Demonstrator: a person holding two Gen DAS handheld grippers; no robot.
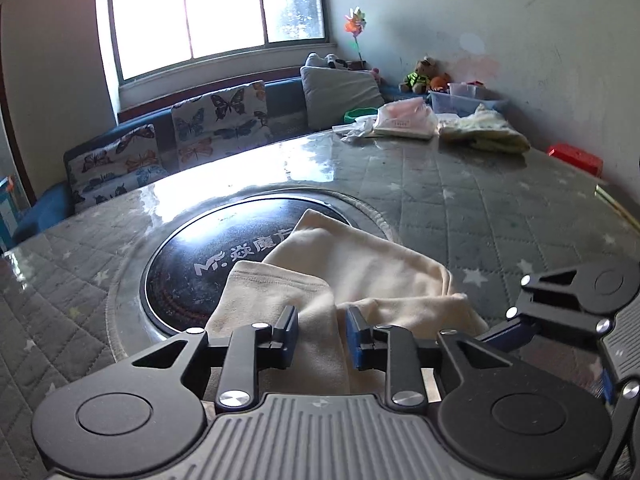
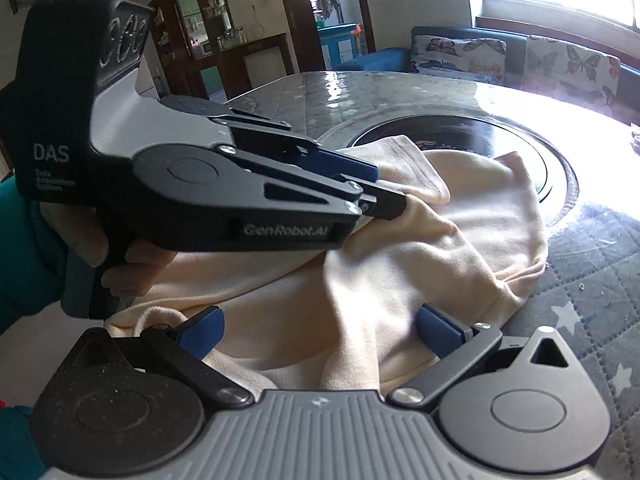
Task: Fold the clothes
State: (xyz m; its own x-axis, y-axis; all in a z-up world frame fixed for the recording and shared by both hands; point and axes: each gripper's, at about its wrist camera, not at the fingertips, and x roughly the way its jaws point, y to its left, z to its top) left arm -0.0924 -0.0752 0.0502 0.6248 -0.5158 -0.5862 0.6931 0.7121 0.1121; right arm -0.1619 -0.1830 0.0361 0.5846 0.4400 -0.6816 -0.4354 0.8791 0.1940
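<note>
A cream sweatshirt (image 1: 360,264) lies crumpled on the table, partly over a black round hotplate (image 1: 188,272). My left gripper (image 1: 322,334) is partly open, its blue pads (image 1: 290,332) on either side of a raised cream fold; in the right wrist view it (image 2: 384,196) reaches in from the left with its tips pressed into the cloth (image 2: 420,240). My right gripper (image 2: 320,328) is wide open, its blue pads (image 2: 202,330) resting over the near part of the sweatshirt. It also shows at the right edge of the left wrist view (image 1: 520,316).
The table (image 1: 460,196) has a grey quilted star cover under glossy film. At its far end lie bagged clothes (image 1: 404,120), a pale yellow garment (image 1: 484,132) and a red box (image 1: 576,158). A blue sofa with butterfly cushions (image 1: 220,116) runs behind.
</note>
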